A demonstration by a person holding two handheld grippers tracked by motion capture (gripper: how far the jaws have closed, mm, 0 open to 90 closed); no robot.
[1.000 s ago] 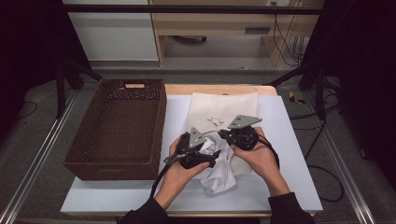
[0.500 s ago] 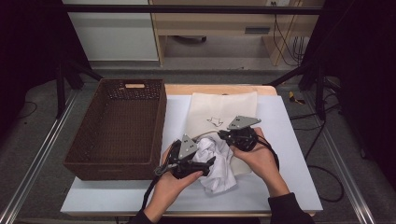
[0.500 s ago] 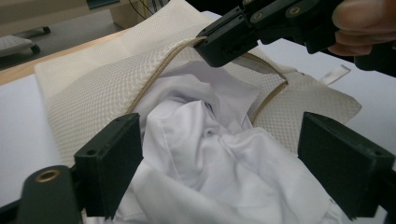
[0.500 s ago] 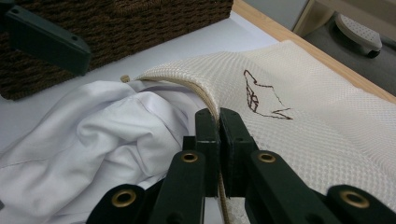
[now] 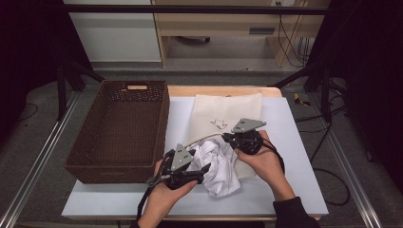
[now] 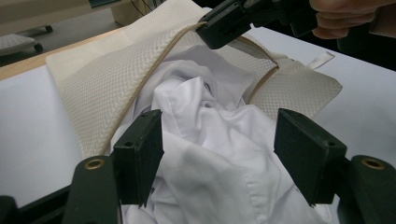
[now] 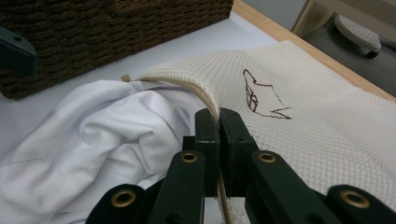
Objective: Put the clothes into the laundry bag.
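From the high view I see my left tool (image 5: 202, 167) at the near edge of the white tabletop (image 5: 294, 142), its tips at the crumpled white shirt (image 5: 218, 166), which spills out of the mouth of the cream mesh bag (image 5: 233, 111); my right tool (image 5: 227, 137) sits at the bag's rim, and the brown wicker basket (image 5: 119, 128) stands just beside the bag on the left. In the left gripper view the left tool (image 6: 219, 140) stands spread, its jaws having just been closing, with a fold of the shirt (image 6: 210, 135) between them (I cannot tell whether the pads press it yet), and the bag (image 6: 102, 84) gapes behind. In the right gripper view my right tool (image 7: 218, 126) is pressed together, pinching the corded rim of the bag (image 7: 299, 93), with the shirt (image 7: 93, 135) bunched just to its left and the basket (image 7: 112, 32) beyond.
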